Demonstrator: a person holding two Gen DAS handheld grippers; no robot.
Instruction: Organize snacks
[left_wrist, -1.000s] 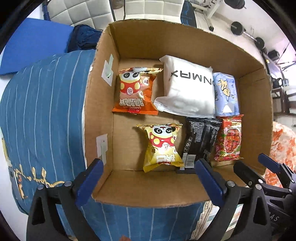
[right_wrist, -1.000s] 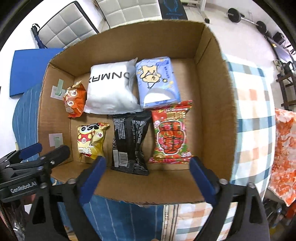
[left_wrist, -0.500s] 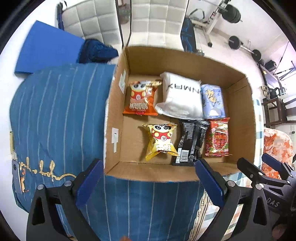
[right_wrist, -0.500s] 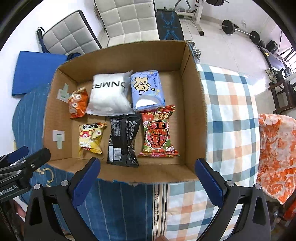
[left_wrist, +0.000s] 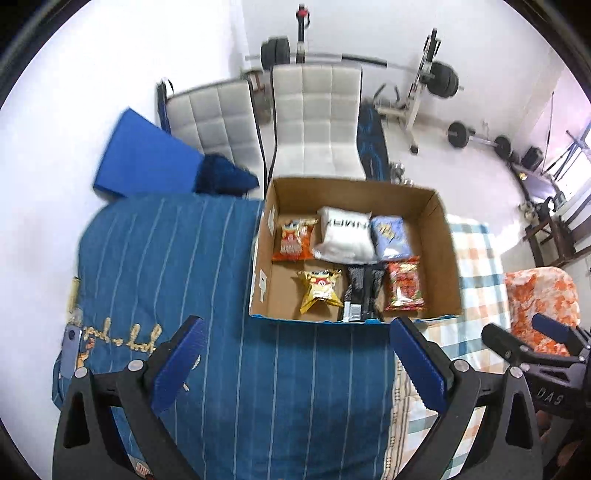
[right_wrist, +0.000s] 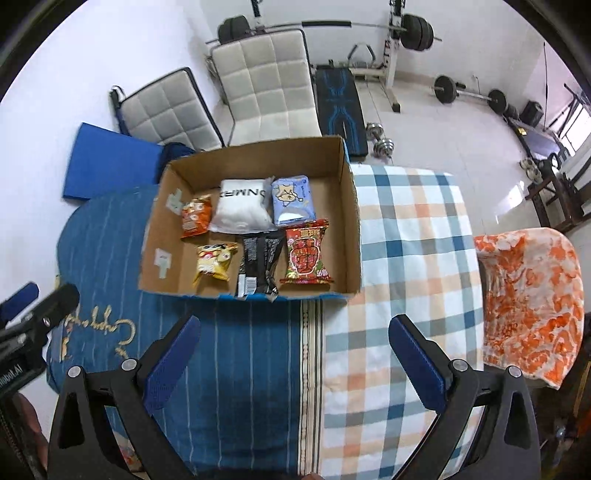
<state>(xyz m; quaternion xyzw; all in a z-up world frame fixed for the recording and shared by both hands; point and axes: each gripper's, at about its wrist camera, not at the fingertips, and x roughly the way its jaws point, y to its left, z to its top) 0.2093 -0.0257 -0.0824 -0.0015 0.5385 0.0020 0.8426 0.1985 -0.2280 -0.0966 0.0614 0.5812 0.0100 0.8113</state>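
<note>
The left gripper (left_wrist: 295, 354) hangs wide open and empty over the blue striped cloth (left_wrist: 166, 258). Six snack packets lie in two neat rows inside the cardboard box (right_wrist: 352, 221), from the orange bag (right_wrist: 195, 216) across to the red bag (right_wrist: 306, 254). The right gripper (right_wrist: 295, 354) is likewise wide open, holding nothing. No loose snacks show outside; the sorting looks finished.
</note>
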